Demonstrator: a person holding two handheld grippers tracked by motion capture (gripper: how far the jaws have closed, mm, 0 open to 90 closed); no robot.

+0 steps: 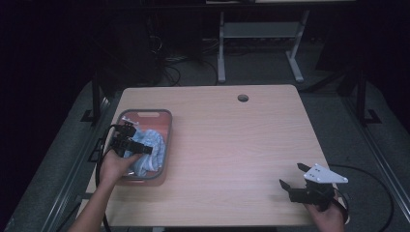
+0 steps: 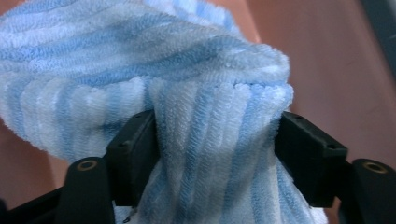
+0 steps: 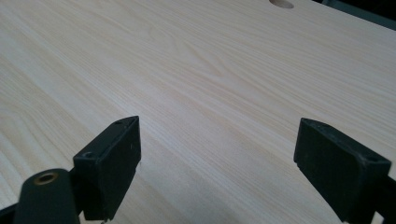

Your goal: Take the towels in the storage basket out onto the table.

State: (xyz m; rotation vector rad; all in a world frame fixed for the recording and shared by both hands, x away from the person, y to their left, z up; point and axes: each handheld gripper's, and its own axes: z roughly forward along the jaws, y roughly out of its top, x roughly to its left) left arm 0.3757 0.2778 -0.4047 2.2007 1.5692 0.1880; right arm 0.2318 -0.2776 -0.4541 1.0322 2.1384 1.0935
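A light wooden bench [image 1: 232, 145] stands in a dark room, and a grey tray [image 1: 168, 126] with a reddish bottom sits on its left part, close to the left edge. Inside the tray lies a crumpled towel [image 1: 149, 147] with light blue and white stripes. The left tool [image 1: 129, 145], held by the person's left hand [image 1: 112, 166], is over the tray and reaches into the cloth. In the left gripper view the two black jaws are pressed on a thick fold of the towel [image 2: 205, 140] from both sides, so the left tool [image 2: 212, 154] is clamped on the cloth, and the fabric bulges above and between the jaws. The reddish bottom of the tray [image 2: 327, 56] shows behind the cloth. The right tool [image 1: 296, 178] is near the front right corner of the bench, well apart from the tray, and the right hand [image 1: 329, 215] holds it there. It carries a grey three-cornered plate [image 1: 323, 174] on top. In the right gripper view its jaws stand wide apart with nothing between them, and the right tool [image 3: 219, 158] points over the bare wood of the bench [image 3: 196, 70]. A round hole [image 1: 242, 98] is in the bench top near the far edge, and the same hole [image 3: 281, 3] appears at the top of the right gripper view.
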